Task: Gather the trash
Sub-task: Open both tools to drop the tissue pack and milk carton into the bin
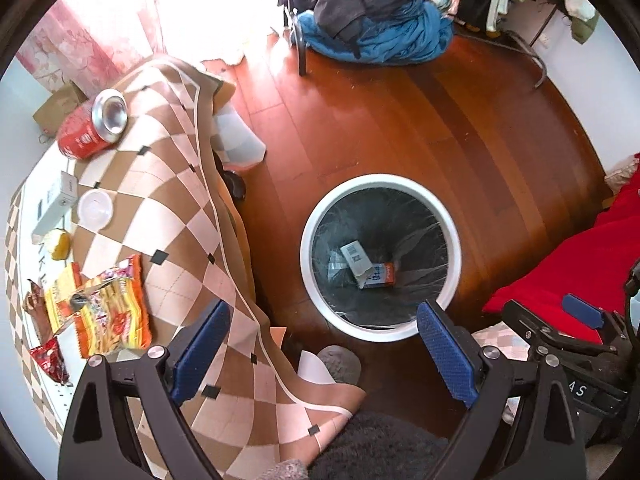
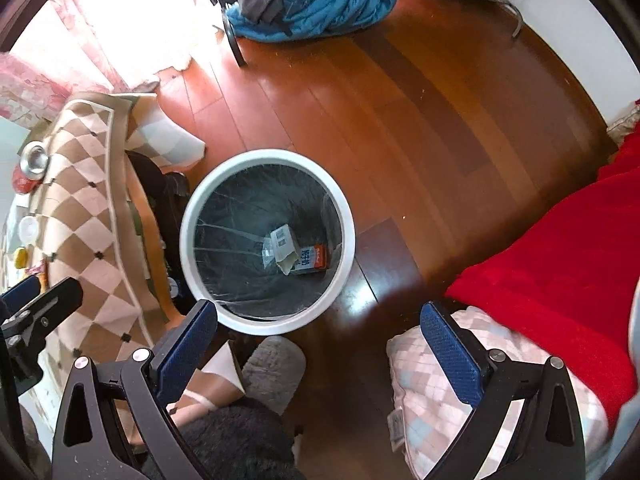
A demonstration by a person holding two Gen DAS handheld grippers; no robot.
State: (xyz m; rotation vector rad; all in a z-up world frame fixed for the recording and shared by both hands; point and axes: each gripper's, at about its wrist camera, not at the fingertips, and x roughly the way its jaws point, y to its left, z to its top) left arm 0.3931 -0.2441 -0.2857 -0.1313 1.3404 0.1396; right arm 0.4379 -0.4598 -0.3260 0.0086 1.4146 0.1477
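A white-rimmed bin (image 1: 452, 216) with a black liner stands on the wood floor; a small carton (image 1: 370, 266) lies at its bottom. The same bin (image 2: 348, 216) and carton (image 2: 298, 254) show in the right wrist view. My left gripper (image 1: 322, 338) hangs open and empty over the bin's near edge. My right gripper (image 2: 318, 338) is open and empty too, just in front of the bin. On the checkered tablecloth (image 1: 168, 168) lie a red can (image 1: 90, 128) on its side, an orange snack wrapper (image 1: 108, 306), a red wrapper (image 1: 50, 360), a white lid (image 1: 95, 209) and a white box (image 1: 54, 206).
A person's grey slipper (image 1: 340, 364) and dark fuzzy clothing sit under the grippers. A red blanket (image 2: 560, 260) covers the bed at the right. A blue heap of clothes (image 1: 380, 28) lies by a chair leg at the back. A brown paper bag (image 1: 56, 106) sits behind the can.
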